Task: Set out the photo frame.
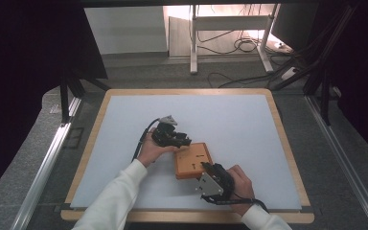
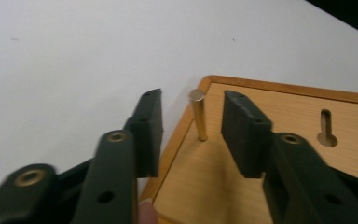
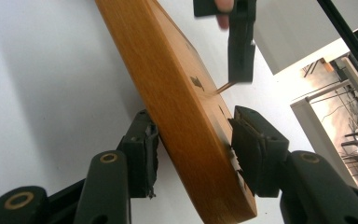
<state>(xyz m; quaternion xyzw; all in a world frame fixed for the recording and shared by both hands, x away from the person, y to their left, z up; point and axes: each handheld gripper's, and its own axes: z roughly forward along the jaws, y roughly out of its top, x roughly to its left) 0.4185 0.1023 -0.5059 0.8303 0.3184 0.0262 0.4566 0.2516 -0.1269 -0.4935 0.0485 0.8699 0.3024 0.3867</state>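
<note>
Black left tongs (image 2: 192, 130): jaws parted, one on each side of a brass pin (image 2: 198, 114), neither pad touching it; released.
Brass pin: stands upright in a corner of the wooden board (image 2: 279, 112), just inside the raised rim.
Right tongs (image 3: 193, 149): clenched on the board's near edge, one pad under it, the other on its top face; the board looks tilted in the right gripper view.
Wooden board: orange-brown, roughly square, with keyhole-shaped slots (image 2: 327, 128) cut in its face; in the high view it (image 1: 191, 160) lies between the two tongs, near the middle of the front half of the bench.
Left tongs, high view (image 1: 186, 140): at the board's far left corner, grey three-cornered plate on top, cable trailing back past the hand (image 1: 149, 151).
Right tongs, high view (image 1: 205, 166): at the board's near right edge, held by the right hand (image 1: 240, 182).
Sleeves: white, coming in from the bottom edge.
Bench (image 1: 249, 124): pale sheet with a wooden border.
Beyond: grey floor, cables, white desk legs.
</note>
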